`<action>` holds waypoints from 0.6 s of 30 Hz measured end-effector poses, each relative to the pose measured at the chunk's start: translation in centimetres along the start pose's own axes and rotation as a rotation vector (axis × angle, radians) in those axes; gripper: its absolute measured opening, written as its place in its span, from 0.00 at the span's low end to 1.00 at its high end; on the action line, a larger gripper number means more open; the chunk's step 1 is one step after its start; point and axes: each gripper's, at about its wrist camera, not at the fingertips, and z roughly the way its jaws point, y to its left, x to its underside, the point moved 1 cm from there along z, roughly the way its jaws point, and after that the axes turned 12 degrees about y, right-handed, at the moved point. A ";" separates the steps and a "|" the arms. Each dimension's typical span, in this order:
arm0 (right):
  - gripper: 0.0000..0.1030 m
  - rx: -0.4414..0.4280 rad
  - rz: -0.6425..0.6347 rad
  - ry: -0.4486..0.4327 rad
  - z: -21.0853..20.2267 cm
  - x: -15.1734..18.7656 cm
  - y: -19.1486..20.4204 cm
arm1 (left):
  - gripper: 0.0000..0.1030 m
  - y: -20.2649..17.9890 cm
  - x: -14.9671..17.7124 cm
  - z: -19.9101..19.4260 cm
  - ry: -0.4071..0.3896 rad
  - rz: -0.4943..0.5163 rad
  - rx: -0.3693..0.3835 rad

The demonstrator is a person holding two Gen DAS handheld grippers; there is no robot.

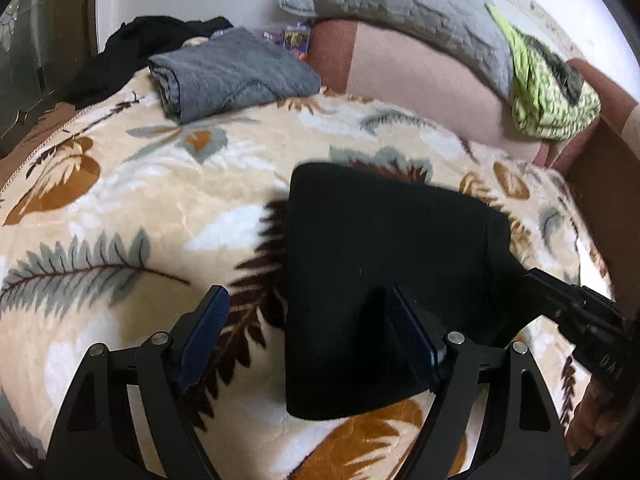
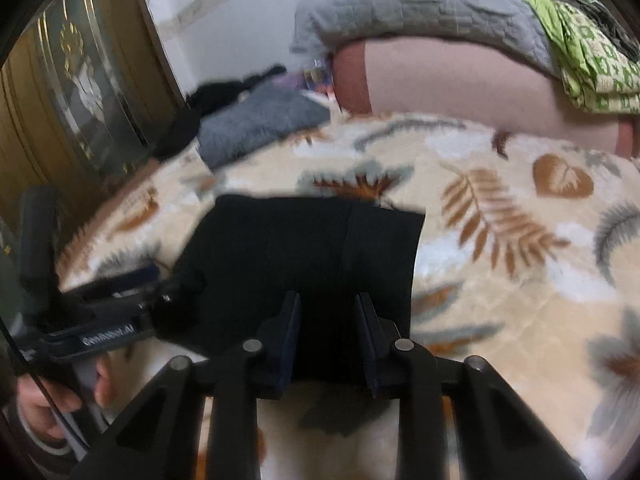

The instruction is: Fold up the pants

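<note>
1. The left gripper (image 1: 308,332) is hovering with its jaws spread wide, one blue pad (image 1: 204,332) over the blanket (image 1: 120,200), the other over the pants (image 1: 384,240); nothing is sitting between them.
2. The right gripper (image 2: 328,340) is reaching over the near edge of the pants (image 2: 300,248), its jaws partly apart; whether they are gripping cloth I cannot tell.
3. The black pants are lying folded in a compact block on the leaf-patterned blanket.
4. Farther back, a folded grey garment (image 1: 232,76) is lying beside a dark heap (image 1: 140,48), with a grey pillow (image 1: 400,4) well beyond.
</note>
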 end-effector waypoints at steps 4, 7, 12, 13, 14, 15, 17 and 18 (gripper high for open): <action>0.27 0.016 0.014 -0.014 1.0 1.6 -0.3 | 0.80 -0.4 0.5 1.2 0.006 0.010 0.002; 0.28 0.000 0.021 -0.016 0.4 1.3 -0.2 | 0.80 -0.6 0.6 0.8 -0.003 0.019 -0.013; 0.30 -0.018 0.034 -0.047 -1.1 1.2 0.4 | 0.80 -1.0 0.7 -0.4 -0.022 0.031 -0.057; 0.30 -0.015 0.032 -0.050 -1.2 1.2 0.7 | 0.80 -1.1 0.8 -0.7 -0.027 0.033 -0.058; 0.30 -0.012 0.031 -0.053 -1.3 1.2 0.8 | 0.80 -1.1 0.9 -0.9 -0.032 0.034 -0.056; 0.30 -0.008 0.029 -0.060 -1.5 1.3 1.1 | 0.80 -1.2 1.1 -1.2 -0.041 0.036 -0.050; 0.33 0.000 0.030 -0.075 -2.0 1.4 1.3 | 0.80 -1.3 1.4 -1.9 -0.065 0.038 -0.042; 0.35 0.003 0.030 -0.083 -2.2 1.5 1.4 | 0.80 -1.4 1.5 -2.3 -0.079 0.037 -0.044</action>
